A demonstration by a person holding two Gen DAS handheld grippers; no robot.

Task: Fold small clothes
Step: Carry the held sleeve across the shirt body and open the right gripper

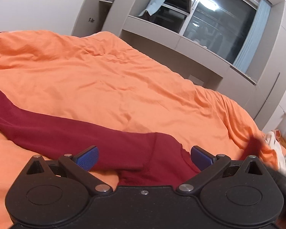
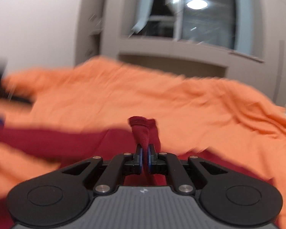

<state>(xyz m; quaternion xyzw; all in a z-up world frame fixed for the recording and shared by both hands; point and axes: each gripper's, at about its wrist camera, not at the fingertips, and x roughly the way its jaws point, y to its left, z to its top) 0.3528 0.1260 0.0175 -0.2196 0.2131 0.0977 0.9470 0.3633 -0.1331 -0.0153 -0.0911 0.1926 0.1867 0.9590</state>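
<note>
The right gripper (image 2: 145, 157) is pinching a bunched end of the dark red garment (image 1: 70, 133), which is stretching lengthwise across the orange bed (image 1: 124, 80) beneath the wide-open, empty left gripper (image 1: 145, 157).

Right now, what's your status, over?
Left gripper open over maroon garment. Right gripper shut on its cuff. Orange bedcover clear ahead.
</note>
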